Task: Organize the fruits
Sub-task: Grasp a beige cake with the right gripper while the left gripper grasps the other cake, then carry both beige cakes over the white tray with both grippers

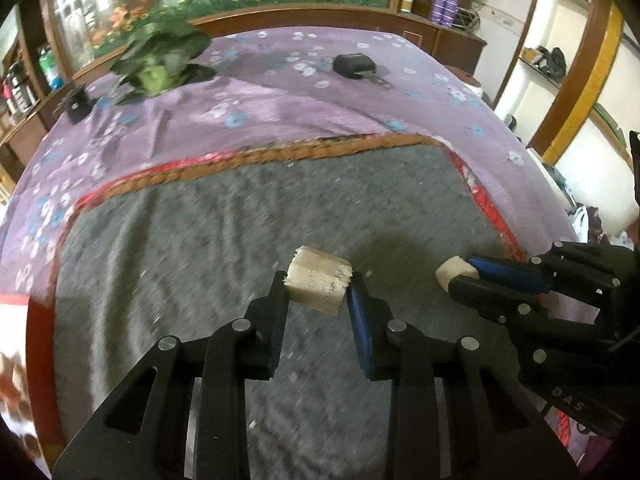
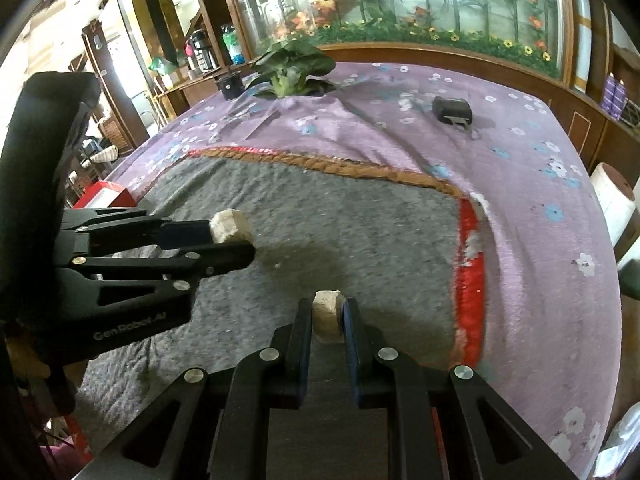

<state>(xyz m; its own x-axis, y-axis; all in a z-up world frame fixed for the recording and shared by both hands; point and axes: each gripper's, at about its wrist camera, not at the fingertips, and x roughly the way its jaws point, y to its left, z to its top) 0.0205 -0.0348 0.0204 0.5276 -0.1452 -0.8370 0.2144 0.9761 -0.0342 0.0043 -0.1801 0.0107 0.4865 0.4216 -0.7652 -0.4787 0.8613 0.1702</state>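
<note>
1. While held above the grey felt mat (image 1: 200,240), a pale fibrous cut chunk (image 1: 318,284) is clamped between the left gripper (image 1: 318,292) tips.
2. A smaller pale round piece (image 2: 328,314) is pinched at the right gripper (image 2: 328,320) tips, jaws nearly together.

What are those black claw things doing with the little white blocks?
A person is holding two grippers over a grey mat on a table with a purple flowered cloth. The left gripper is pinching a pale chunk, and the right gripper is pinching a smaller pale piece. Both bits are held just above the mat. Farther back sit a leafy green vegetable and a small black box, untouched.
</note>
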